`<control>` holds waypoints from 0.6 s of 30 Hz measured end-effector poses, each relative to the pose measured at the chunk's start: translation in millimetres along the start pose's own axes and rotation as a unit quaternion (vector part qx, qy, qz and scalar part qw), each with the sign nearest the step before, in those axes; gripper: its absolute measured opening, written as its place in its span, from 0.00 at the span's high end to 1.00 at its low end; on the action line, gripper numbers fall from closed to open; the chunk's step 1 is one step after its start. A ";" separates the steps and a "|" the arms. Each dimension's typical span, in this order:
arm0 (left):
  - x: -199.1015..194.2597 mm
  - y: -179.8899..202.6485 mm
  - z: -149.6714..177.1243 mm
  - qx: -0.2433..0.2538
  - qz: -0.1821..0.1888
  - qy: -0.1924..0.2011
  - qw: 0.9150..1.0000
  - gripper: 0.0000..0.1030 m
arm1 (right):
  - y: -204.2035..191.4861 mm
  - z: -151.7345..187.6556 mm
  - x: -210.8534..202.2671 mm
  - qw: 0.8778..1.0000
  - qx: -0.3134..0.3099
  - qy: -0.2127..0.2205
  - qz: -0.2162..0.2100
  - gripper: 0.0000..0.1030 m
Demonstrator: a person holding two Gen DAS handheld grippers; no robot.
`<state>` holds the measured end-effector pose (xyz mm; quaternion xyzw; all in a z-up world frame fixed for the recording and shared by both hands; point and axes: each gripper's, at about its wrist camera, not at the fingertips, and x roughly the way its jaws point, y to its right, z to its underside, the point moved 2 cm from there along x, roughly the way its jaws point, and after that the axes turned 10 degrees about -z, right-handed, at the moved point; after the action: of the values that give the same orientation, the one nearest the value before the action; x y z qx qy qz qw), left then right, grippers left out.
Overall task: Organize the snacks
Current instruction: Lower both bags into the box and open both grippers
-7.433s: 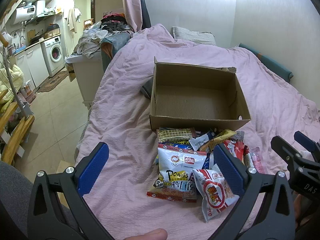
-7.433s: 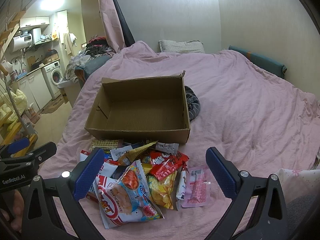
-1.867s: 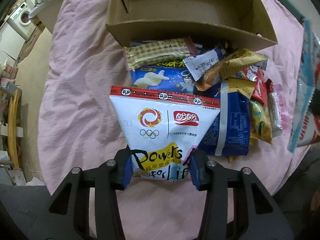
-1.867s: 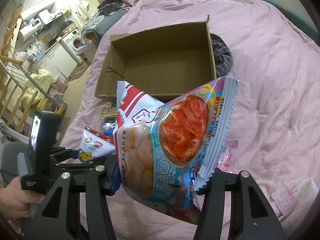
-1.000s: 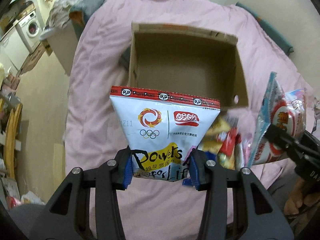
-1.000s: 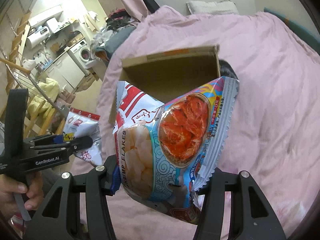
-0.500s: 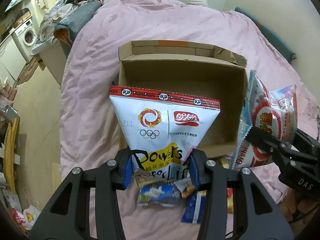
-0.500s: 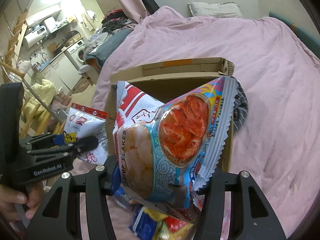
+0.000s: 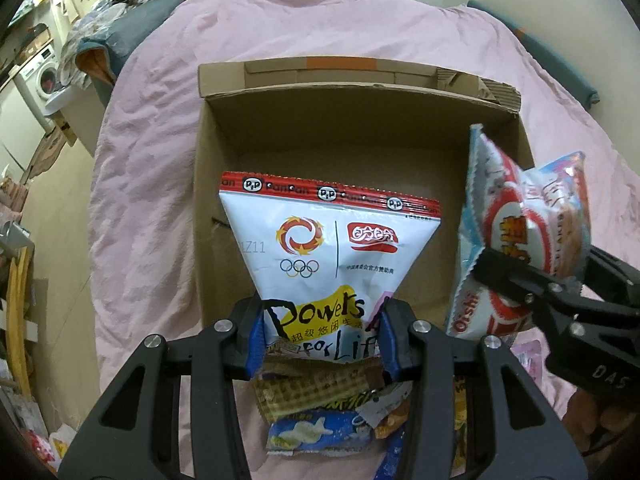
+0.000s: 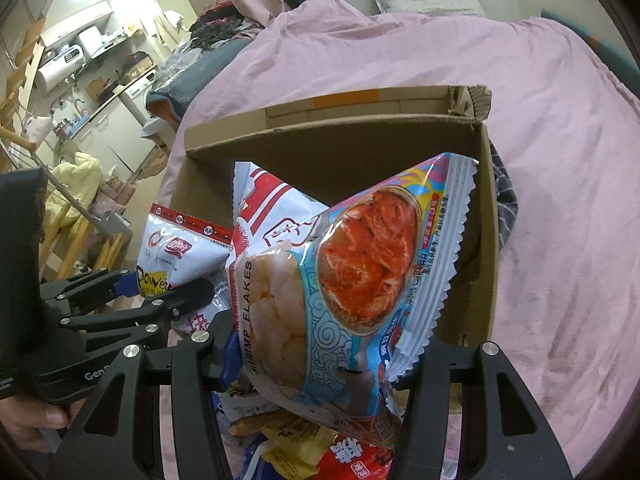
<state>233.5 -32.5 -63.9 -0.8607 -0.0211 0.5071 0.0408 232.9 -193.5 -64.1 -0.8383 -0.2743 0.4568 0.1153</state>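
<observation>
Bags hang over the open brown cardboard box: your left gripper clamps the white Powers packet, right gripper the shrimp-flakes bag; release straight down.

A white bag with a red top band, a yellow patch and black letters is seen at the middle. At 3 o'clock a light blue bag is marked with red and white rings. Behind them a plain brown cardboard box is shown on a pink sheet. Blue pads are fitted on the black left gripper.
</observation>
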 end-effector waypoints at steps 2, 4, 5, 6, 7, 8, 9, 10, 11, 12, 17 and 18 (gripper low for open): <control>3.0 1.9 -0.7 0.003 -0.001 0.002 1.000 0.60 | 2.1 -2.1 5.2 1.000 0.003 -0.004 -0.002 0.45; 6.6 4.5 -1.0 0.007 0.000 0.005 1.000 0.60 | 3.5 -4.2 11.1 1.000 0.001 -0.009 0.001 0.45; 7.6 6.0 -1.1 0.008 0.002 0.005 1.000 0.60 | 3.9 -4.1 12.8 1.000 -0.001 -0.011 0.003 0.45; 9.0 8.0 -1.4 0.010 0.004 0.005 1.000 0.60 | 3.8 -6.8 15.9 1.000 0.000 -0.013 0.003 0.44; 9.4 9.5 -1.7 0.011 0.005 0.005 1.000 0.60 | 4.2 -7.3 17.8 1.000 0.001 -0.014 0.002 0.44; 10.1 10.8 -1.8 0.013 0.004 0.007 1.000 0.60 | 4.4 -8.1 19.8 1.000 0.003 -0.015 0.001 0.44; 10.8 11.5 -2.0 0.014 0.003 0.008 1.000 0.60 | 6.3 -8.3 21.3 1.000 0.006 -0.017 0.000 0.44; 11.6 12.0 -2.0 0.014 0.003 0.008 1.000 0.60 | 7.3 -9.5 22.4 1.000 0.008 -0.019 -0.001 0.44; 12.5 12.1 -1.9 0.014 0.004 0.006 1.000 0.60 | 8.0 -10.1 23.0 1.000 0.010 -0.020 -0.002 0.44; 13.2 12.2 -2.0 0.013 0.006 0.004 1.000 0.59 | 8.7 -10.7 23.1 1.000 0.012 -0.019 -0.003 0.44; 13.0 8.9 -2.0 0.007 0.008 0.007 1.000 0.58 | 10.1 -13.3 22.1 1.000 0.015 -0.017 -0.005 0.43; 12.8 8.3 -1.9 0.006 0.009 0.007 1.000 0.57 | 10.4 -12.8 21.5 1.000 0.015 -0.016 -0.005 0.43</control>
<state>241.3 -39.9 -74.9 -0.8640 -0.0102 0.5017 0.0421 256.6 -189.1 -76.7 -0.8276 -0.2736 0.4736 0.1262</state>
